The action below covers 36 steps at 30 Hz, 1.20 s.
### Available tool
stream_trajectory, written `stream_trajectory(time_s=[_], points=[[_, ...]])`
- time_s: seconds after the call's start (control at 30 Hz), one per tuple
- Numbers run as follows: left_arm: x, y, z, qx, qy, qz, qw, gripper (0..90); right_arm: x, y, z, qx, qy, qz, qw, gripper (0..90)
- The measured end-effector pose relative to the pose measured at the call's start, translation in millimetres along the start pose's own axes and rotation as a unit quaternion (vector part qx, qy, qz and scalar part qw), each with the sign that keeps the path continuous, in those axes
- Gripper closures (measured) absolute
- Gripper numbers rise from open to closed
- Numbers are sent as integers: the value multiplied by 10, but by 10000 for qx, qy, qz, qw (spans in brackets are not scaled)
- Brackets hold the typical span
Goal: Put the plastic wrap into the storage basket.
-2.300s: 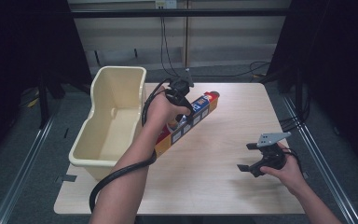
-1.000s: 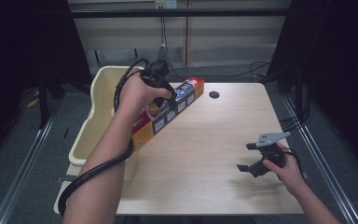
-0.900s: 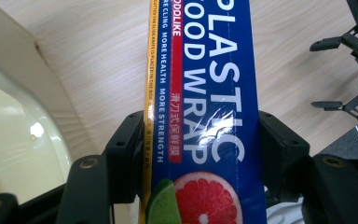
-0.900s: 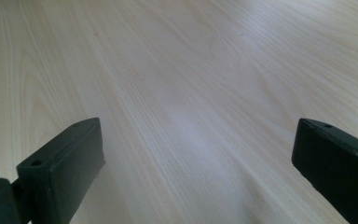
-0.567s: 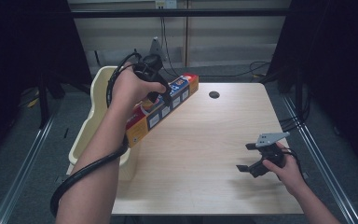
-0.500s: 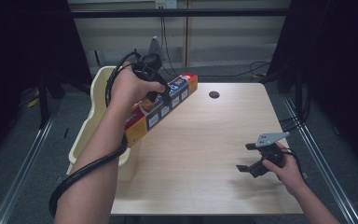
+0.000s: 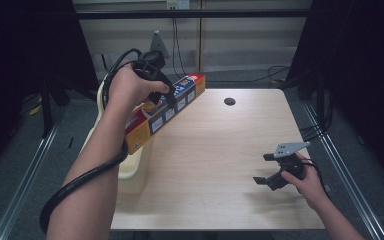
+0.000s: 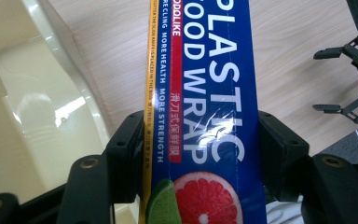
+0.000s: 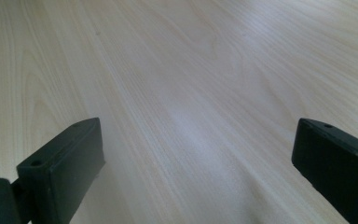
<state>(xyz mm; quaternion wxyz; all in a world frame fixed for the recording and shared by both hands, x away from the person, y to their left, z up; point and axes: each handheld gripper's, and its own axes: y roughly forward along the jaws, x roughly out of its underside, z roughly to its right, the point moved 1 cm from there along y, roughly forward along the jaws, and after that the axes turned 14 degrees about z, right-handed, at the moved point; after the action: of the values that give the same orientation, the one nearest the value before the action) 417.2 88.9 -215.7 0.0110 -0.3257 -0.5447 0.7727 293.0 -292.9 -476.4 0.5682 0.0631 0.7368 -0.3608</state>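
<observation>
lifted off the bench [image 7: 220, 165], the plastic wrap box [image 7: 166, 111] now hangs tilted over the cream bin [image 7: 130, 170], clamped in the left tool [image 7: 166, 96]; likely going in next. right of the bin, the right tool [image 7: 266, 168] rests open, empty.

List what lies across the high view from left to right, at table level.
Cream bin → plastic wrap box held in the left tool → dark hole in the table → right tool, open above the wood.

One plastic wrap box [image 7: 164, 113], one cream bin [image 8: 37, 93], two claws.
</observation>
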Motion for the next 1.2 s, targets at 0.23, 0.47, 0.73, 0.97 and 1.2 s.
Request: stream_trajectory(time_s=[0.23, 0.47, 0.73, 0.97, 1.2], points=[[5, -124, -80, -62, -65, 33, 10000, 411, -2, 8, 2, -5, -34, 25, 10000, 20], [41, -242, -161, -156, -237, 155, 9995, 411, -8, 21, -11, -5, -12, 6, 10000, 20], [58, -351, -233, -182, -316, 223, 9991, 411, -10, 18, -14, -4, -14, 4, 10000, 21], [106, -448, -313, -291, -378, 260, 9985, 411, -10, 20, -14, 2, -13, -7, 10000, 20], [189, -534, -371, -348, -483, 338, 9977, 411, -12, 22, -18, 15, -40, -2, 10000, 21]])
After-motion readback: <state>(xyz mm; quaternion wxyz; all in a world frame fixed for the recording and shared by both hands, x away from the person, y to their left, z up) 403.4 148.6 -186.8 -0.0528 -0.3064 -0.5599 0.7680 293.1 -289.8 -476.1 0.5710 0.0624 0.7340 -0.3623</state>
